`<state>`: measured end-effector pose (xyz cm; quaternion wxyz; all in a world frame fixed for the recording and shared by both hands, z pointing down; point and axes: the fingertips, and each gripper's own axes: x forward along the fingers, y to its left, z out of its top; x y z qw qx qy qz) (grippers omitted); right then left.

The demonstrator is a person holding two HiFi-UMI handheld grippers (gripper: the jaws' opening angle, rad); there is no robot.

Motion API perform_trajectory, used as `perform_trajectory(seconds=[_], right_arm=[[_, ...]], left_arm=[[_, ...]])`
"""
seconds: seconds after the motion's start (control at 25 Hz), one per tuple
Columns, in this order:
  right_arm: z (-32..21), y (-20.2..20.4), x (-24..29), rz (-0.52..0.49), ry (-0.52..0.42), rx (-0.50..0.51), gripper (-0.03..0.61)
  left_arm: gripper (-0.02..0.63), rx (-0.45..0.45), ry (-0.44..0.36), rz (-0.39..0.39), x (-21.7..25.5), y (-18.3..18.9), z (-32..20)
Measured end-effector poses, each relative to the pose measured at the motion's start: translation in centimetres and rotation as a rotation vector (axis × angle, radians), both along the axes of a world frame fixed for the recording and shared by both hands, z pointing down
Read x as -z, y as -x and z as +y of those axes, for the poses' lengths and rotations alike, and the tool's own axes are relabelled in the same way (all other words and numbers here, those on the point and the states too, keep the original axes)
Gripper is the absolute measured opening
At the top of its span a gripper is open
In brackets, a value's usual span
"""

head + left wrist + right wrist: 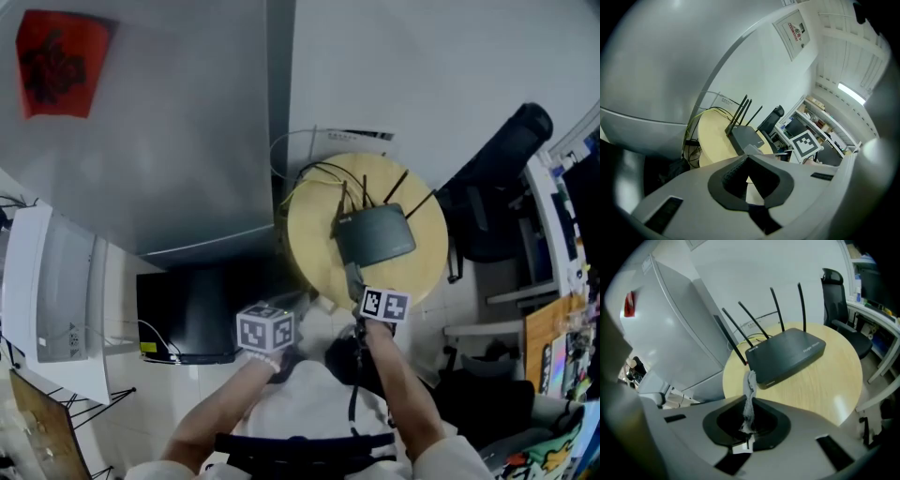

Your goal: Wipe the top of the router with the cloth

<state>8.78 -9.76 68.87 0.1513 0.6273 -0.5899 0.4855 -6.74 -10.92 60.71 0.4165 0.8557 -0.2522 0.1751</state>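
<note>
Your left tool [746, 158] and right tool [750, 401] are pale grey shells with black lining at the jaws, each bearing a white marker cube [265, 330]. You wear a white top [305, 398], a black strap [309, 441] and a pale beaded bracelet [261, 362].

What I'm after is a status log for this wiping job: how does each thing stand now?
right gripper: jaws shut on the cloth.
cloth: pinched into a twisted strip, free end by the router's near edge.
left gripper: jaws shut, empty.
router: flat on the round table, four antennas up.
</note>
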Motion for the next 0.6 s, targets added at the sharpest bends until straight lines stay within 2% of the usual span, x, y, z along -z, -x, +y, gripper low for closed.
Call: perform_trajectory(seconds=[0.2,0.4,0.48,0.6], right_arm=[[1.8,-1.1,4.6,-0.076,-0.121,-0.033,0.041],[4.4,-5.1,9.6,-0.115,-0.265,-0.1,0.04],[5.8,-6.7,11.6,-0.117,-0.316,-0.131,0.04],[8.2,-8.8,13.9,-0.063,-0.37,-0.126,0.038]], left_arm=[[-0.003,-0.053,-0.081,-0.007,1.7,-2.8,0.0],[-0.003,-0.074,-0.169,0.024,5.1,-6.5,0.5],[-0.003,-0.085,-0.21,0.03,6.7,-8.0,1.0],[-0.003,-0.103,-0.269,0.029,8.9,-10.1,2.4]])
